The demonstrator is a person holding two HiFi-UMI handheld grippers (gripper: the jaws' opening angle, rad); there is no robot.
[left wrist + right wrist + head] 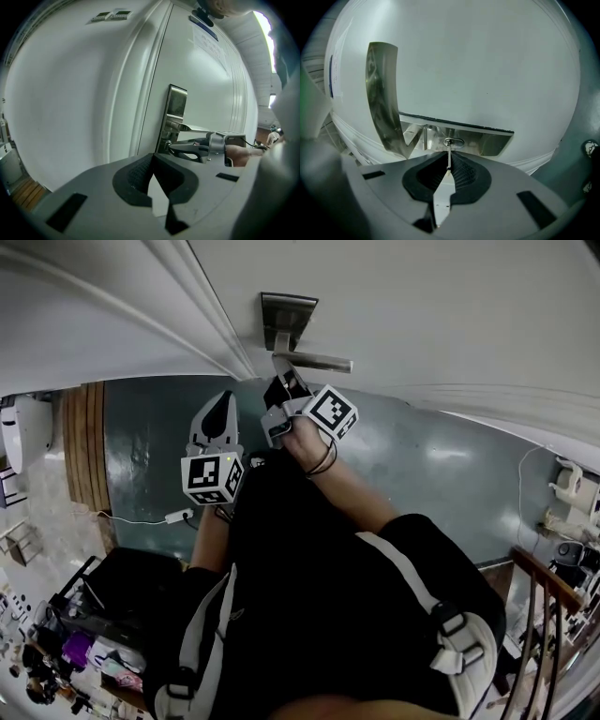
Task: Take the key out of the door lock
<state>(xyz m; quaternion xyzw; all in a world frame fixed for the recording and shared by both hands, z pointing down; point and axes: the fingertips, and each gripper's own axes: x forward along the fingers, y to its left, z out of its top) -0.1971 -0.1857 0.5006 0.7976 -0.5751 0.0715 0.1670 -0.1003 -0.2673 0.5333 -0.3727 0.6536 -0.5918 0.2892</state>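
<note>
A thin metal key (448, 153) sticks out of the keyhole (453, 142) in the steel lock plate (492, 139), just under the lever handle (382, 103). My right gripper (448, 162) is shut on the key, its ribbed pads pressed on both flat sides. In the head view, the right gripper (280, 379) reaches up to the lock plate (287, 309) below the handle (317, 361). My left gripper (221, 407) hangs lower and to the left, away from the door, shut with nothing in it (153, 171). In its view the right gripper (174, 147) touches the lock.
The white door (422, 306) and its frame (202, 315) fill the space ahead. Below is a teal floor (441, 474) with a white cable and plug strip (176, 517). A wooden railing (553, 606) stands at the right; cluttered items (84, 643) lie at lower left.
</note>
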